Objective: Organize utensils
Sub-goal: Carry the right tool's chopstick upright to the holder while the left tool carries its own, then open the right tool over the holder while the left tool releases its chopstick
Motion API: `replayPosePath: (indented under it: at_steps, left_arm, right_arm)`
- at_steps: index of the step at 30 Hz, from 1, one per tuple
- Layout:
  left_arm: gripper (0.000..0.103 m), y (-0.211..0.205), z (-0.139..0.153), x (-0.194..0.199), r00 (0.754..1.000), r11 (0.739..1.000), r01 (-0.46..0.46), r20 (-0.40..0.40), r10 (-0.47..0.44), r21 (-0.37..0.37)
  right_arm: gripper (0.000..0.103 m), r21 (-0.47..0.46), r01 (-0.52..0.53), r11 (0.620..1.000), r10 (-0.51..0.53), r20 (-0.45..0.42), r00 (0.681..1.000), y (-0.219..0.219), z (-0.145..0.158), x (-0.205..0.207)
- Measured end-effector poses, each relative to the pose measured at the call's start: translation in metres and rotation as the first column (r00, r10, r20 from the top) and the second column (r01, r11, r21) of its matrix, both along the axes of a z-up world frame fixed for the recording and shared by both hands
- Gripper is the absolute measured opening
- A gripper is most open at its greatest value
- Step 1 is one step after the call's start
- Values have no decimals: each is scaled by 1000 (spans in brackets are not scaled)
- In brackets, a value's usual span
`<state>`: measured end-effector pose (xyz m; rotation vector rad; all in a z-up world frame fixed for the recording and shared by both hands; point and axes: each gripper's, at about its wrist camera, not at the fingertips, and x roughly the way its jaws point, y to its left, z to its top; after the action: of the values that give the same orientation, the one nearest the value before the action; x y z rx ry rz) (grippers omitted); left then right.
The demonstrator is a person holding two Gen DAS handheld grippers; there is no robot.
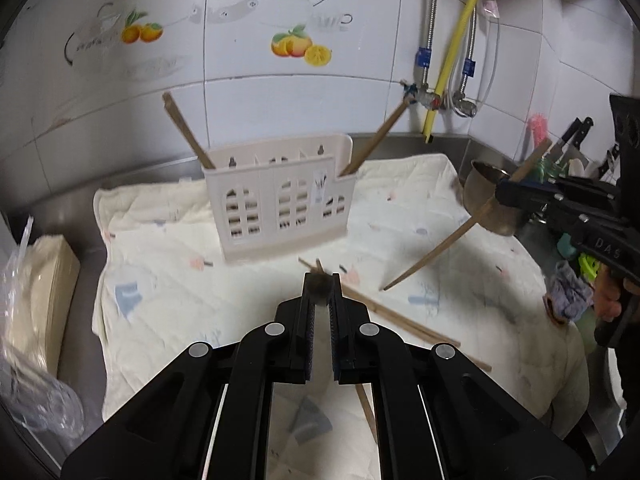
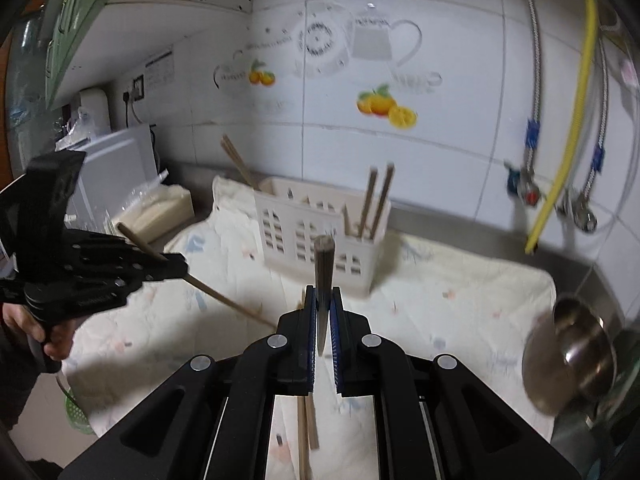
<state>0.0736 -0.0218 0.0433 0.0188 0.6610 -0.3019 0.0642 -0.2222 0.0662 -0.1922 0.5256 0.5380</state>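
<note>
A cream plastic utensil caddy [image 1: 280,204] [image 2: 320,232] stands on a white cloth [image 1: 180,280], with wooden chopsticks leaning out of its left [image 1: 186,130] and right [image 1: 378,138] ends. My left gripper [image 1: 322,286] [image 2: 180,270] is shut on one wooden chopstick [image 2: 224,298], seen end-on in its own view. My right gripper [image 2: 322,300] [image 1: 504,196] is shut on another chopstick [image 1: 436,254] [image 2: 323,264], held in the air right of the caddy. Several loose chopsticks [image 1: 400,318] lie on the cloth below.
A steel ladle bowl [image 1: 490,204] [image 2: 568,356] sits at the cloth's right edge. Knives and brushes [image 1: 568,144] stand at far right. A bagged stack of paper [image 1: 36,300] lies left of the cloth. Hoses and a yellow pipe [image 1: 452,60] hang on the tiled wall.
</note>
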Motion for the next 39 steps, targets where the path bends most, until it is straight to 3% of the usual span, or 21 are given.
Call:
replayPosePath:
  at_steps: [5, 13, 22, 29, 39]
  left_arm:
    - [6, 1, 23, 16, 1000, 1000, 7, 27, -7, 4]
    - [6, 8, 93, 44, 988, 1000, 11, 151, -11, -2]
    - [5, 13, 148, 95, 955, 997, -73, 290, 67, 9]
    - [5, 14, 143, 129, 938, 990, -141, 320, 132, 4]
    - [5, 25, 95, 158, 967, 988, -154, 201, 157, -32]
  right_arm:
    - [6, 12, -40, 999, 40, 23, 999, 13, 33, 14]
    - [6, 12, -64, 998, 62, 76, 995, 29, 84, 44]
    - [6, 2, -17, 1000, 17, 100, 995, 36, 103, 87]
    - [6, 21, 16, 1000, -18, 86, 996, 31, 100, 114]
    - [6, 56, 18, 998, -24, 110, 994, 39, 105, 129]
